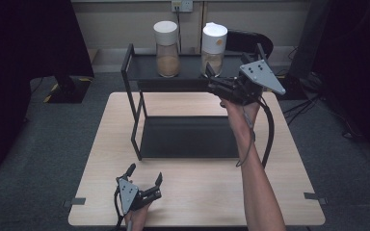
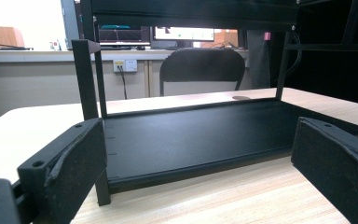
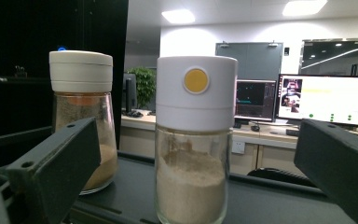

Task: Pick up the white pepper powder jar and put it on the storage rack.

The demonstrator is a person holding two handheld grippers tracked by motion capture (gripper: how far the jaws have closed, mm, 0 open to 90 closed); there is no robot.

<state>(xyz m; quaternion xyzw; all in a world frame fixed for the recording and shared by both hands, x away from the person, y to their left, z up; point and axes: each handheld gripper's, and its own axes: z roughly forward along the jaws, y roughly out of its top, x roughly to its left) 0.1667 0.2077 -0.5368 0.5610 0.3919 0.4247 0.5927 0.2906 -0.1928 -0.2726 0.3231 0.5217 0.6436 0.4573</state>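
Glass, with a white cap bearing a yellow round button, makes up the right-hand jar (image 3: 193, 140), which is seen at the centre of the right gripper view and, in the high view, in the upper middle of the frame on the top shelf of a black metal rack (image 1: 134, 67). Pale powder is held in its lower part. It stands upright, framed between the two jaws of the right gripper (image 1: 211, 77), which are spread wide and not touching it on either side; the gripper is held up at shelf height just right of the jar in the high view. A second jar (image 1: 167, 48) with a white cap and browner contents is seen to the left of the first on the same shelf, apart from it. The rack rests on a light wooden table (image 1: 101, 159), its lower shelf bare. At the lower left of the high view, the left gripper (image 1: 144, 174) is held low on the tabletop in front of the rack, its jaws parted with nothing between them; the lower shelf is seen ahead of them in the left gripper view.
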